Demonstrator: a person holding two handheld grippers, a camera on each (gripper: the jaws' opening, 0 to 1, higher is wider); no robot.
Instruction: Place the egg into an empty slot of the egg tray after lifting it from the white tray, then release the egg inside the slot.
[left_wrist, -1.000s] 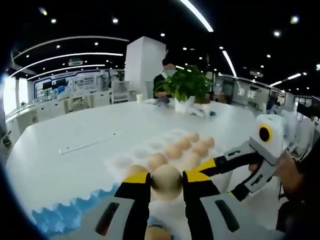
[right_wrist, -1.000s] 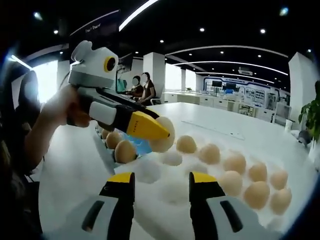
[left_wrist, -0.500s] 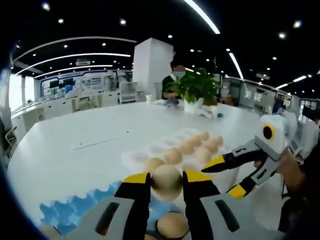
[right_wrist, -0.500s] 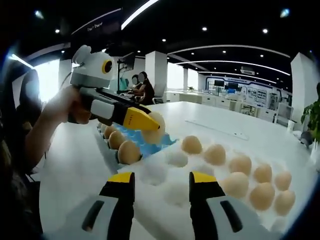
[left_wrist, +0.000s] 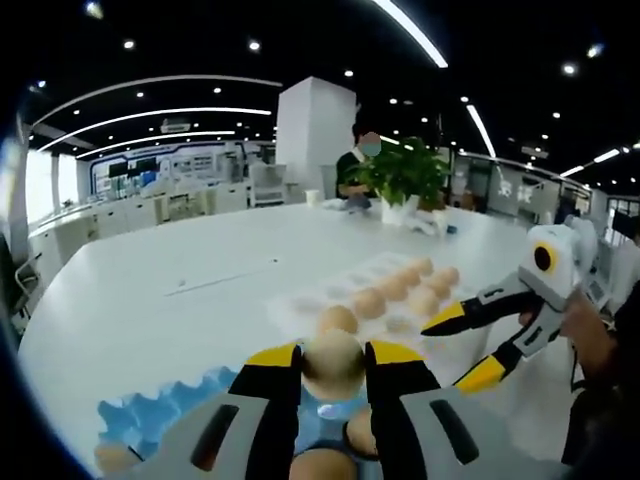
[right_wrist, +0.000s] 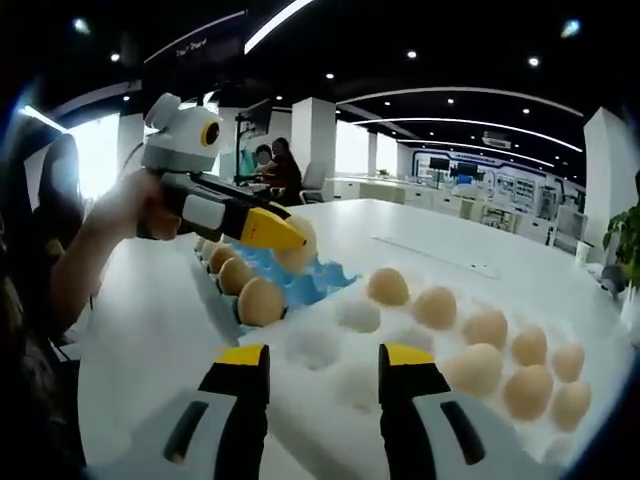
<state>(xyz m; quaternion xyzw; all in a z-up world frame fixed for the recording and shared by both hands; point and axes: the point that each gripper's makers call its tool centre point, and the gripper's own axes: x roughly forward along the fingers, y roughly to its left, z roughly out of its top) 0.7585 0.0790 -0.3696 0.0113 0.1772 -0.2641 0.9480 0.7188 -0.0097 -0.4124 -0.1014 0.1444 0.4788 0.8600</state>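
Egg (left_wrist: 333, 366) clamped between yellow tips of left gripper (left_wrist: 332, 358), held in the air over blue egg tray (left_wrist: 150, 415) with eggs in near slots. From right gripper view, same egg (right_wrist: 298, 247) above tray's (right_wrist: 300, 285) far end. White tray (right_wrist: 340, 375) just beside, eggs along far rows. Right gripper (right_wrist: 324, 362) parted wide, holding nothing, above white tray. All on white surface (left_wrist: 150, 300)
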